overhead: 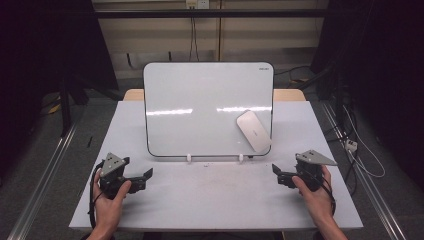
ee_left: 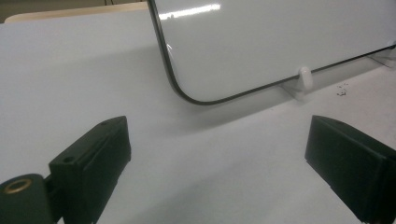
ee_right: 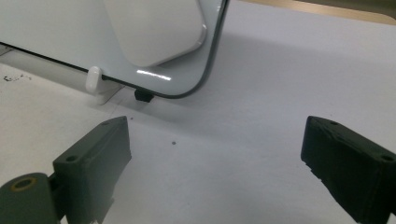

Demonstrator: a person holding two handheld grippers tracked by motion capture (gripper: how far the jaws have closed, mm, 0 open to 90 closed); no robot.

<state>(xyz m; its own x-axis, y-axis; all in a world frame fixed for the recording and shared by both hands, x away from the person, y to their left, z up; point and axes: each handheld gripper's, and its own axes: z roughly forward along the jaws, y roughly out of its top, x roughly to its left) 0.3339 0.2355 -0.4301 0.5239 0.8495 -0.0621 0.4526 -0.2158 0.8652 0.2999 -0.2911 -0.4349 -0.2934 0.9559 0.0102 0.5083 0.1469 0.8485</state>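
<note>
Ahead of any move, my left gripper (overhead: 148, 173) rests on the table (overhead: 210, 200), jaws spread and empty, facing the whiteboard (overhead: 200, 107) propped upright at center. Farther right, a white eraser (overhead: 253, 130) clings to the board's lower right corner, long axis slanting. My right gripper (overhead: 275, 169), jaws likewise spread and empty, lies nearer it.
</note>
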